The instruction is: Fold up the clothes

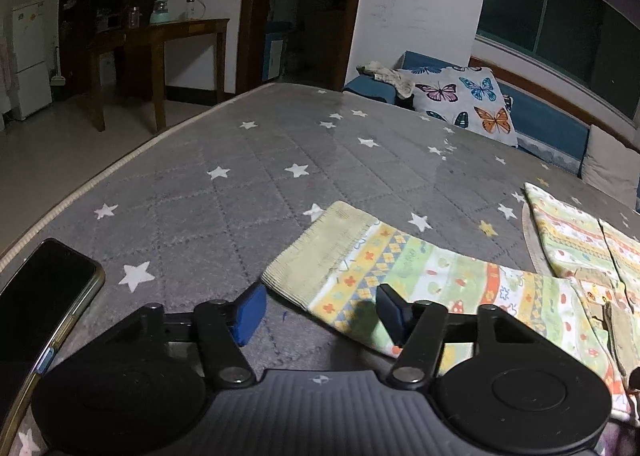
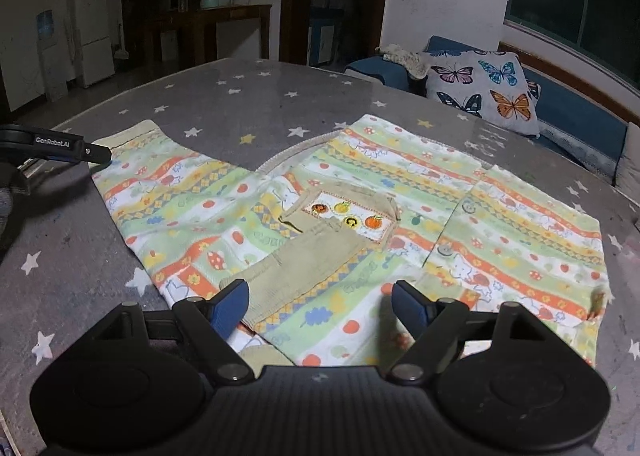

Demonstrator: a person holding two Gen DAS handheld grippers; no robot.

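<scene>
Left wrist view: left gripper (image 1: 318,310), blue-padded fingers spread wide, holding nothing, low over a grey quilted bed cover with white stars (image 1: 224,184). Just ahead and to the right lies the ribbed yellow-green cuff (image 1: 320,252) of one sleeve of a small child's cotton cardigan printed in green, orange and yellow bands (image 1: 460,280); the sleeve's long axis runs from the cuff rightward toward the body. The right finger overlaps the sleeve edge; whether it touches cannot be told. A dark smartphone (image 1: 44,304) lies at the left edge, clear of the garment. Right wrist view: right gripper (image 2: 320,306), fingers likewise wide and empty, above the cardigan's near edge. The garment lies on the bed with a beige corduroy flap with an embroidered patch (image 2: 320,244) over its middle, one sleeve stretched left to where the left gripper sits; that gripper is nearer the cuff. Butterfly-print cushion (image 2: 484,92) well behind; nothing blocks either reach.
</scene>
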